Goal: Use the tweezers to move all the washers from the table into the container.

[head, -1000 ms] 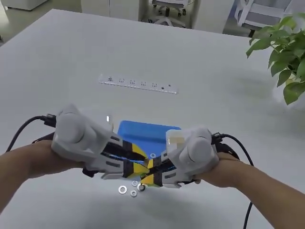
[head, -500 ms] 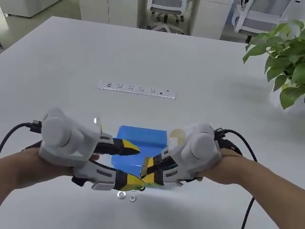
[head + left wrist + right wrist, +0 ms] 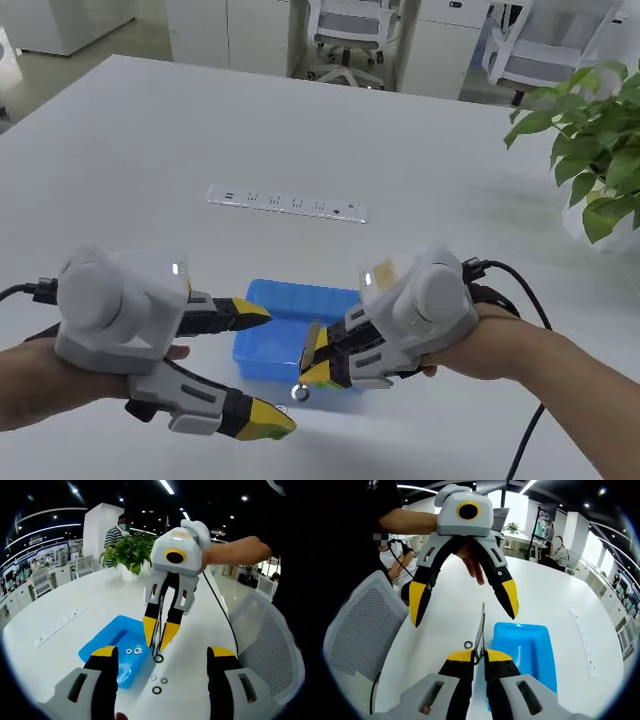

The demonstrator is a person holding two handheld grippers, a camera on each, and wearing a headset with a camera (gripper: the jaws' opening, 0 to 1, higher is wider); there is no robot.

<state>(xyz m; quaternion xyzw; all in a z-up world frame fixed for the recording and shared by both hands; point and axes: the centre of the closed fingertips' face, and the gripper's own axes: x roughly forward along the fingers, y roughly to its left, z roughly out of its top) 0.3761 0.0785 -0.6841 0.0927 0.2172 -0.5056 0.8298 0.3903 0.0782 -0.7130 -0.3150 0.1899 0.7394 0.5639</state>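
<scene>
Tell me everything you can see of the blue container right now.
The blue container is a shallow, rectangular, plastic-looking tray with rounded corners, lying flat and open on the white table. Two washers lie inside. The right hand-held gripper, shut on the tweezers, hangs just beside its edge.

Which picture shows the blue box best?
The right gripper view: most of the blue container shows openly. In the head view the right hand-held gripper covers a corner; in the left gripper view a jaw overlaps it.
</scene>
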